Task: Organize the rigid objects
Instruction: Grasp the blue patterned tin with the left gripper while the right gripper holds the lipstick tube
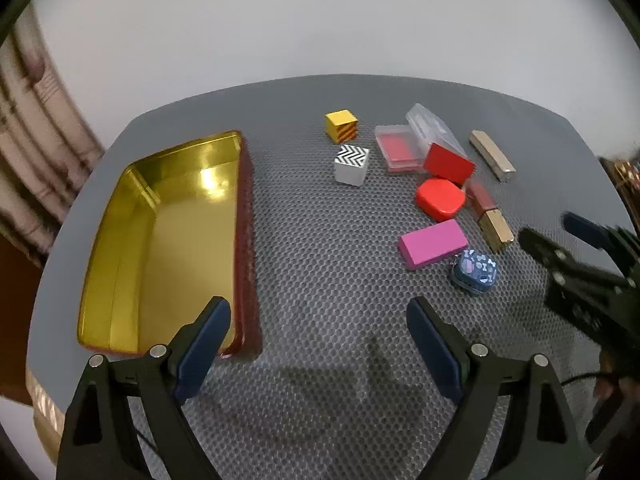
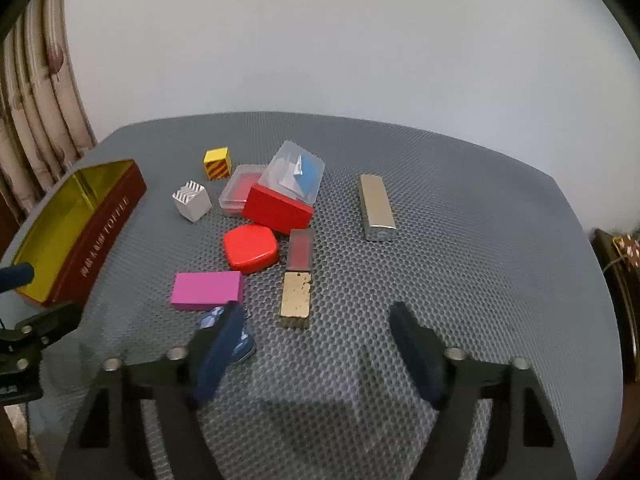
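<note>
On the grey honeycomb mat [image 2: 460, 208], the rigid objects lie scattered right of the empty gold-lined tin [image 1: 168, 240]. The left gripper [image 1: 320, 344] and the right gripper [image 2: 316, 344] both hang released, holding nothing. The right one should probably straddle the gold lipstick case [image 2: 297, 296] squarely across its narrow sides.

Both tools are built alike. The left gripper [image 1: 320, 316] has 2 matte black angular arms with triangular cut-outs, each ending in a dark blue pad [image 1: 206, 346], and 2 round silver bolt heads [image 1: 158, 350] sit on each arm. The right gripper [image 2: 316, 334] carries the same black frame, blue fingers [image 2: 416, 354] and silver bolts [image 2: 453, 353]. A thin black cable [image 1: 576, 379] trails beside it.
</note>
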Available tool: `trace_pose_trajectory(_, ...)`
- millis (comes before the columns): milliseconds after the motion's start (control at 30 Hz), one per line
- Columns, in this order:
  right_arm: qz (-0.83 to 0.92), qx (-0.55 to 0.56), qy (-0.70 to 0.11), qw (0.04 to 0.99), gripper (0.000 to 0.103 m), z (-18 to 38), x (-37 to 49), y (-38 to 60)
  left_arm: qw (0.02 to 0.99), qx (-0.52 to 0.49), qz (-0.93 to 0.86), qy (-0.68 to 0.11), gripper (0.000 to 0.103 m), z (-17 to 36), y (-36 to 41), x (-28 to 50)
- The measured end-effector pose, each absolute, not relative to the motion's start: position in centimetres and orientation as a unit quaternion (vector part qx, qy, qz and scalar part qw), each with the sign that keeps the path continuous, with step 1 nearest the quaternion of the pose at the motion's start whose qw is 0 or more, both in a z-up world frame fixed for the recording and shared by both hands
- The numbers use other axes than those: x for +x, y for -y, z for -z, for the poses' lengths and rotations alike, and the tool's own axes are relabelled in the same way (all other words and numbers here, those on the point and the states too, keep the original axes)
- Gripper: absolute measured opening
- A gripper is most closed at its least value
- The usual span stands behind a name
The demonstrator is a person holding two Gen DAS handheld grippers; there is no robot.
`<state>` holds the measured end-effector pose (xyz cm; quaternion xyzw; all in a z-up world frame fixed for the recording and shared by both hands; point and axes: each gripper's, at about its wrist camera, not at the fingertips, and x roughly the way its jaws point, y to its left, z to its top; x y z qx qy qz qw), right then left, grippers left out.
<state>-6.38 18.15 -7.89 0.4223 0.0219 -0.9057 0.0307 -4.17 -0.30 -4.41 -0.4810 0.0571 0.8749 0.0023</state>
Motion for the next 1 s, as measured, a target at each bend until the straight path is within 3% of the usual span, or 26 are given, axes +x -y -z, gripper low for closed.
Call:
trace_pose_trajectory(100, 0.896, 0.442, -0.011, 0.036, 0.053, 9.0, -8.0, -18.6, 0.012, -0.478, -0.875, -0.069, 0.088, 4.7, 0.1, -4.5)
trace_pose_trajectory(700, 0.889, 0.455, -0.03, 0.047, 0.053, 13.3, -12.8, -16.9, 0.051, -0.501, -0.857, -0.105, 0.088, 7.6, -1.9, -7.7)
trace_pose_trajectory(900, 0.898, 0.435, -0.035, 0.045, 0.025, 13.7, -12.9, -17.2, 0.067, -0.508, -0.852, -0.109, 0.088, 8.5, -2.8, -8.3)
trace_pose_trajectory(1000, 0.902, 0.43, -0.033, 0.021, 0.02, 13.9, -13.0, -18.1, 0.077, -0.512, -0.849, -0.105, 0.088, 8.9, -3.4, -8.1)
